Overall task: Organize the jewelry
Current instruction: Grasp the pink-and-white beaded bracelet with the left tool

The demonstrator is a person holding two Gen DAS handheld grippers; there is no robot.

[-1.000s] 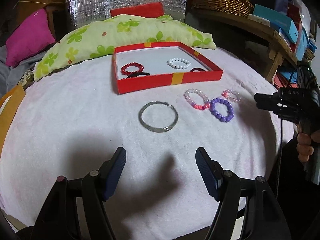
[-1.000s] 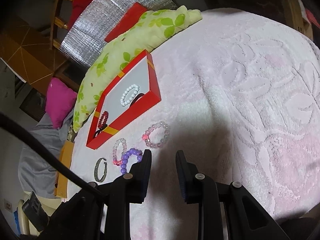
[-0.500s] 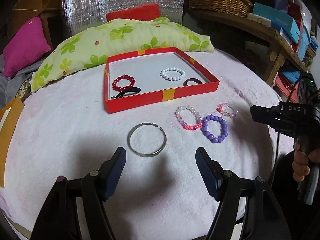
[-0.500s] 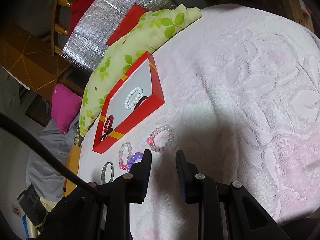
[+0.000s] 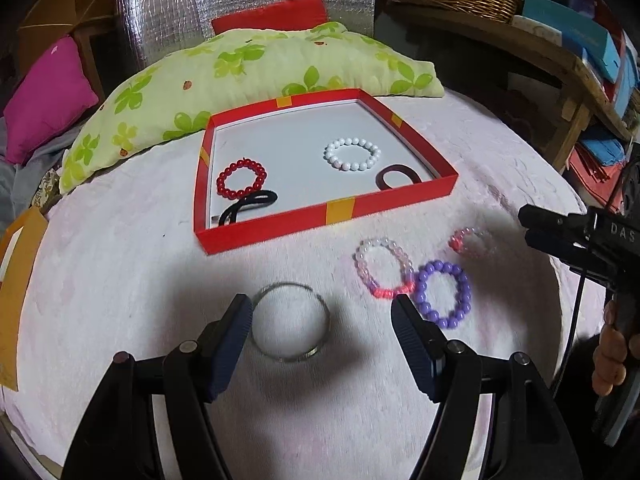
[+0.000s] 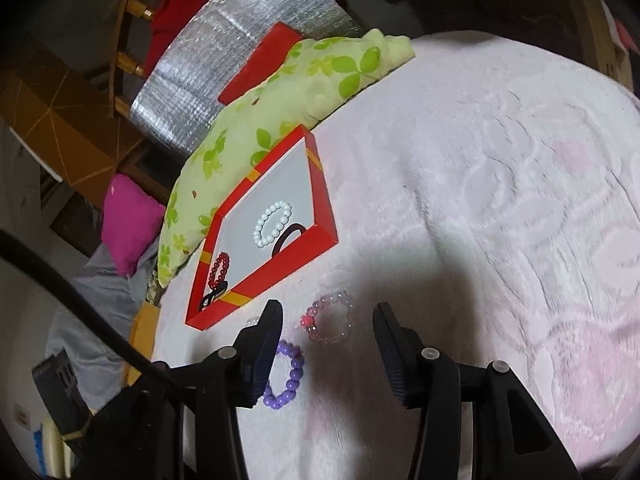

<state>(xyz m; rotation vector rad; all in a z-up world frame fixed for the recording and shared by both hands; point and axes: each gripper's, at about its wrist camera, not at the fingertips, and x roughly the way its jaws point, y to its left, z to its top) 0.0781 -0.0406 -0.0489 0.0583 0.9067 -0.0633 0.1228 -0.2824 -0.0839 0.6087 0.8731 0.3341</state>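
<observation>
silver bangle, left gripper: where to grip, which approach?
Grip the bangle across its thin band, probably at the near rim, one finger inside the loop and one outside. Come from above: it lies flat on the soft blanket, so a sideways approach has no edge to catch. The left gripper is open over it, wider than the ring.

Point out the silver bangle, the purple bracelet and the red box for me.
silver bangle (image 5: 291,350), left wrist view, near rim.
purple bracelet (image 5: 464,284), left wrist view, right-side beads.
red box (image 5: 280,224), left wrist view, front wall.
</observation>
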